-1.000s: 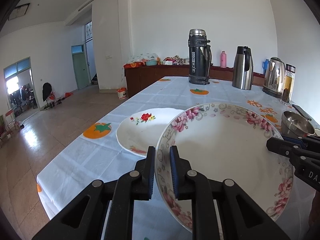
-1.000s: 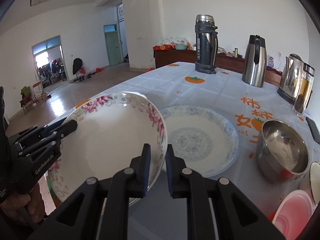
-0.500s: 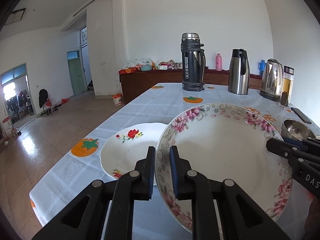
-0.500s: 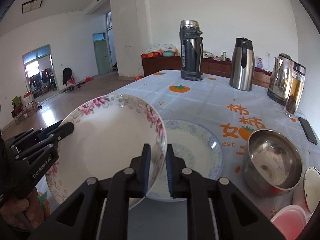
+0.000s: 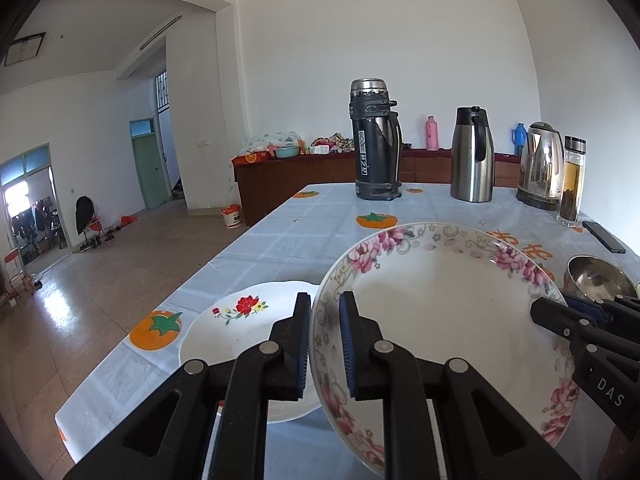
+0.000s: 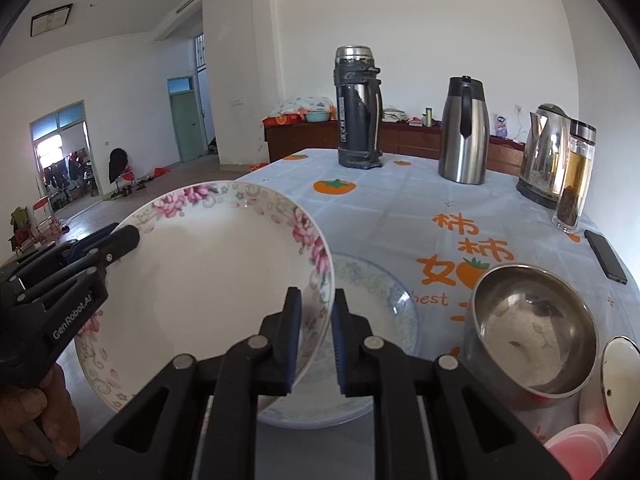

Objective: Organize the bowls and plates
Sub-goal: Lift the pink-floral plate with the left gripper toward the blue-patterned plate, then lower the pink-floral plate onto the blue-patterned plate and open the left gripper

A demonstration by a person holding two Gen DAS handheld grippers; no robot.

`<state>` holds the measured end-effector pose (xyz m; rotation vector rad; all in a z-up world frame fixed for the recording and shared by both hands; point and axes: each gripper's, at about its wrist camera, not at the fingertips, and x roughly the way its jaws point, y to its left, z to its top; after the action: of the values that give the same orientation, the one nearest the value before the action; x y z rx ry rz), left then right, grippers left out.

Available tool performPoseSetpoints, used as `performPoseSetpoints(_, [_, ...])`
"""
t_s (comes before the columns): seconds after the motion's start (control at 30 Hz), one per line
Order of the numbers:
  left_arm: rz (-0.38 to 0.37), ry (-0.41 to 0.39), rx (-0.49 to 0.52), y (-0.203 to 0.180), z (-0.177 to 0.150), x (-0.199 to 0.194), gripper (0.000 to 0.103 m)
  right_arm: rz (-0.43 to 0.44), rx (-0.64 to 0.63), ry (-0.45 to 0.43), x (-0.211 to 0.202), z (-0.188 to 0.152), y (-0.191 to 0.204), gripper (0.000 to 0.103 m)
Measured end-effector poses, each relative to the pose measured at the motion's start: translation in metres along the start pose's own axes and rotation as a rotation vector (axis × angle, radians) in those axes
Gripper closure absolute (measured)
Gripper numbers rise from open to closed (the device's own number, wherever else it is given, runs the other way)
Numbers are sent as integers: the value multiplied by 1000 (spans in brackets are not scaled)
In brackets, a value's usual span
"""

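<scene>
Both grippers hold one pink-flowered bowl [image 5: 444, 312] above the table. My left gripper [image 5: 324, 344] is shut on its left rim. My right gripper [image 6: 314, 338] is shut on its right rim; the bowl also shows in the right wrist view [image 6: 208, 280]. A white plate with a red flower [image 5: 240, 328] lies on the tablecloth under the bowl's left side. A blue-patterned plate [image 6: 376, 308] lies under its right side. A steel bowl [image 6: 532, 332] stands to the right.
At the table's far end stand a black thermos [image 5: 374, 140], a steel jug [image 5: 472, 156], a kettle [image 5: 542, 164] and a glass tea bottle [image 5: 572, 184]. A phone [image 6: 606, 256] lies at the right edge. A pink container [image 6: 580, 446] sits at near right.
Both grippers have carried the bowl back toward the near end of the table and a little lower. The red-flower plate now lies closer under its left side.
</scene>
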<state>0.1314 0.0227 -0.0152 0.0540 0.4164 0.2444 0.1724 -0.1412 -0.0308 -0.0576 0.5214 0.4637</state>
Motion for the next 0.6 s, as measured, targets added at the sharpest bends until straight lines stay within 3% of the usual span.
performPoseSetpoints(0.6, [-45,14,10,-23,13,30,87,-113,27,-12,7,0,-15,88])
